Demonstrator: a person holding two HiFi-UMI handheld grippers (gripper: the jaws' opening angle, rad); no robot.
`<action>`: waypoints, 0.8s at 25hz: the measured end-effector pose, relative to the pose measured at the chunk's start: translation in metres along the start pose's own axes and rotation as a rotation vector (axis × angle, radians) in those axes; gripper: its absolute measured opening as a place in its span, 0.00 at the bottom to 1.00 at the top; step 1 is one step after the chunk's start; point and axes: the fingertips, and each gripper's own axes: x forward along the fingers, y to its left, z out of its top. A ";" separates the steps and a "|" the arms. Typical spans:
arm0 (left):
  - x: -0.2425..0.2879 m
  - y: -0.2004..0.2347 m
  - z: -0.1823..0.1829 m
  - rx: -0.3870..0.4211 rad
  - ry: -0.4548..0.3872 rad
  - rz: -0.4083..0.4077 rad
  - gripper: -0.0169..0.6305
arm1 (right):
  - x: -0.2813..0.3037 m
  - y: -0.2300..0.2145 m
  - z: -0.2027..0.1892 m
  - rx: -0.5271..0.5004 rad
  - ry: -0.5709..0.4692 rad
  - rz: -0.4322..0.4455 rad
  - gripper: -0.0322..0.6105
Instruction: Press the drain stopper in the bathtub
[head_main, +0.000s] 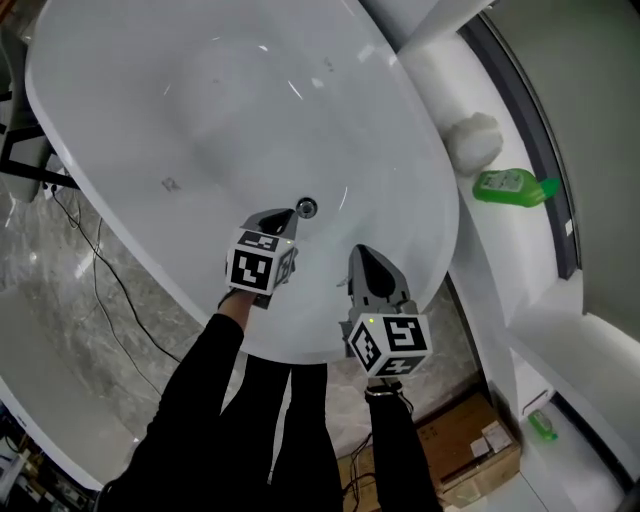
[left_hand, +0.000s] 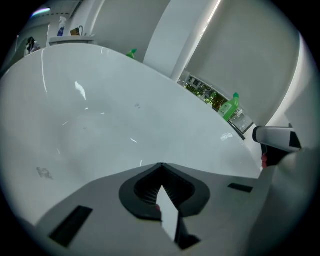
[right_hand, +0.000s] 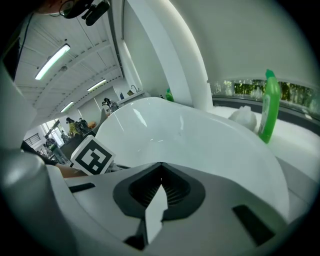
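Observation:
The white bathtub (head_main: 150, 110) fills the upper left of the head view. Its round chrome drain stopper (head_main: 307, 208) sits on the tub's floor. My left gripper (head_main: 286, 215) is shut with nothing in it, its tip just left of the stopper, and I cannot tell whether they touch. In the left gripper view the shut left gripper (left_hand: 160, 165) points along the tub's inner wall (left_hand: 100, 125), and the stopper is hidden there. My right gripper (head_main: 361, 251) is shut and empty, over the tub's near wall, to the right of the stopper. In its own view the right gripper (right_hand: 160, 164) faces the tub's basin (right_hand: 190, 135).
On the white ledge right of the tub lie a green bottle (head_main: 515, 187) and a white puff (head_main: 473, 138); the bottle (right_hand: 270, 107) also shows in the right gripper view. Black cables (head_main: 100, 270) run over the marble floor at left. A cardboard box (head_main: 470, 450) stands at bottom right.

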 end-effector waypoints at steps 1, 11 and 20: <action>0.008 0.003 -0.003 -0.008 0.009 0.003 0.03 | 0.006 -0.004 -0.003 0.006 0.003 -0.002 0.05; 0.070 0.017 -0.029 -0.023 0.096 0.005 0.03 | 0.068 -0.030 -0.045 0.087 0.084 0.007 0.05; 0.116 0.029 -0.059 -0.053 0.156 0.011 0.03 | 0.109 -0.045 -0.084 0.114 0.154 0.002 0.05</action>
